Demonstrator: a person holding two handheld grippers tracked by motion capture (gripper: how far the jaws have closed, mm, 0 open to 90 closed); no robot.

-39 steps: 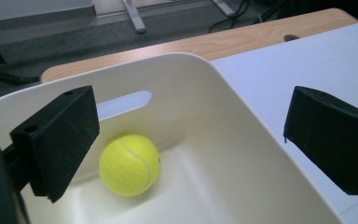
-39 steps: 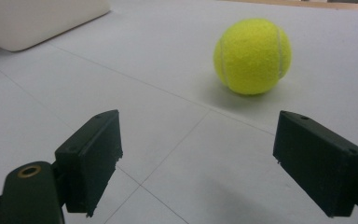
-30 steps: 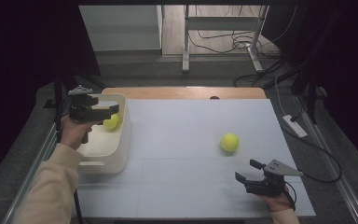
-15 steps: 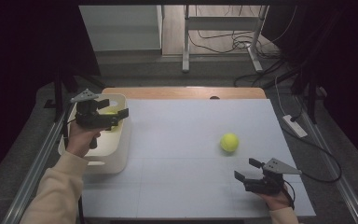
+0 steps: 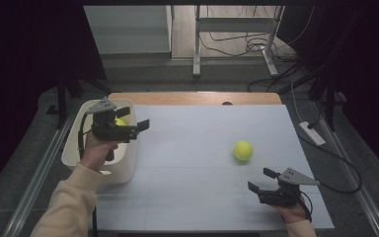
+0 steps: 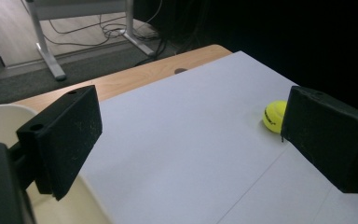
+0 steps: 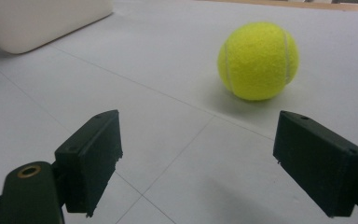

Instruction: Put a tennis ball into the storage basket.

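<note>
A yellow tennis ball [image 5: 243,151] lies on the white table, right of centre; it shows in the left gripper view as the ball [image 6: 274,115] and close up in the right gripper view as the ball [image 7: 258,60]. A second yellow ball [image 5: 120,122] sits in the white bin [image 5: 79,148], mostly hidden behind my left gripper [image 5: 134,118]. That gripper hovers over the bin's right rim, open and empty, with its jaws pointing right across the table [image 6: 193,116]. My right gripper [image 5: 260,179] rests low near the front right, open and empty [image 7: 198,149], a short way in front of the table ball.
The bin [image 6: 0,121] stands at the table's left edge and appears as a white wall [image 7: 42,18] far off in the right gripper view. A wooden strip [image 5: 192,98] borders the table's far side. Cables and a power strip [image 5: 312,133] lie on the floor to the right.
My left gripper has moved right and slightly toward me, from over the bin's middle to its right rim. The ball stays in the bin. The right gripper has not moved.
</note>
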